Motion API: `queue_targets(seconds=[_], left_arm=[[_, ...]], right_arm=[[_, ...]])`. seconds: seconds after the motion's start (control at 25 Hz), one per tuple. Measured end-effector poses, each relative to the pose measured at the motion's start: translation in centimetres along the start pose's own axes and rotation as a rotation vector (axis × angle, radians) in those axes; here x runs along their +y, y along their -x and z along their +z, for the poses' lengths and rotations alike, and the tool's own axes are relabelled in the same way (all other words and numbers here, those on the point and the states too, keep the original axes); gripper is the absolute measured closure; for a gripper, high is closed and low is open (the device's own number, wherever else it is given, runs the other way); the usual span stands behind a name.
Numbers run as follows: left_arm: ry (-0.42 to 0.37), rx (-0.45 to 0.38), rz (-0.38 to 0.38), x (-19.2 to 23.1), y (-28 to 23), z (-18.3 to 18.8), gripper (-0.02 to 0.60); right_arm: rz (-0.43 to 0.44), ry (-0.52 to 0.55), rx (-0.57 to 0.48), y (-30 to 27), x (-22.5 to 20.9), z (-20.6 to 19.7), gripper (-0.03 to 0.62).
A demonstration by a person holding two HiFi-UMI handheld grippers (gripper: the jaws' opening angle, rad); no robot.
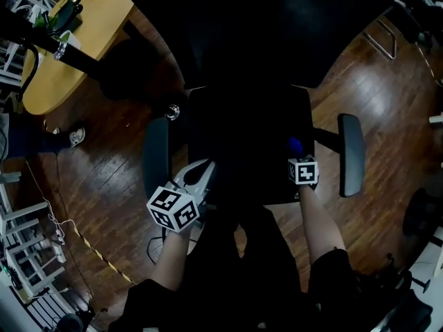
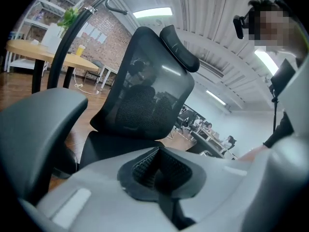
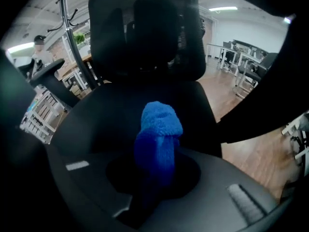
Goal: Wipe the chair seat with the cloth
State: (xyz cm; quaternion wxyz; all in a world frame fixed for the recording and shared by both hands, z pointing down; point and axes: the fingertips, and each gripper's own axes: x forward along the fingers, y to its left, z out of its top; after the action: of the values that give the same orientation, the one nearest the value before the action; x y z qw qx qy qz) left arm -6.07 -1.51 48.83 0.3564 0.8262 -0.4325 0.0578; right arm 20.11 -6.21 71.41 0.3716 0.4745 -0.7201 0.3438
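The right gripper (image 3: 154, 177) has its fingers clamped on a blue cloth (image 3: 160, 129); the cloth bulges out past the tips in a rounded wad; in the head view it sits over the right front part of the black seat (image 1: 246, 140), and whether it touches the seat cannot be told; the gripper's marker cube (image 1: 303, 171) is just behind it, at the seat's front edge. The left gripper (image 1: 202, 170) has its ribbed fingers (image 2: 144, 167) pressed together with nothing between them; it hangs at the seat's left front corner, just beside the left armrest (image 1: 156, 155), which fills the left of its own view; the two grippers are well apart, one at each side of the seat. Beyond the seat the mesh backrest (image 2: 145, 95) stands upright with a headrest (image 2: 179, 48) on top; the right armrest (image 1: 351, 154) juts out on the far side. The chair stands on a wood floor (image 1: 111, 178); a pale round desk (image 1: 66, 43) is off to the upper left.
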Motion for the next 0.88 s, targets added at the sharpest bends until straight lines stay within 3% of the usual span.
queue_targets(seconds=[0.28,0.48,0.6,0.88], left_arm=[[-0.022,-0.016,-0.020,-1.1,-1.0,1.1,0.578],[-0.023,-0.025,-0.022,-0.8,-0.7,1.3,0.578],[-0.012,-0.043,-0.015,-0.4,-0.2,1.4,0.578],[0.011,-0.103,0.026,0.8,1.6,2.3,0.578]], right_arm=[[-0.049,-0.017,-0.037,1.4,-1.7,0.4,0.554],[-0.059,-0.095,-0.050,0.8,-0.5,0.5,0.554],[0.004,-0.041,-0.059,0.2,3.7,2.2,0.554],[0.313,0.055,-0.012,-2.9,20.0,2.2,0.554]])
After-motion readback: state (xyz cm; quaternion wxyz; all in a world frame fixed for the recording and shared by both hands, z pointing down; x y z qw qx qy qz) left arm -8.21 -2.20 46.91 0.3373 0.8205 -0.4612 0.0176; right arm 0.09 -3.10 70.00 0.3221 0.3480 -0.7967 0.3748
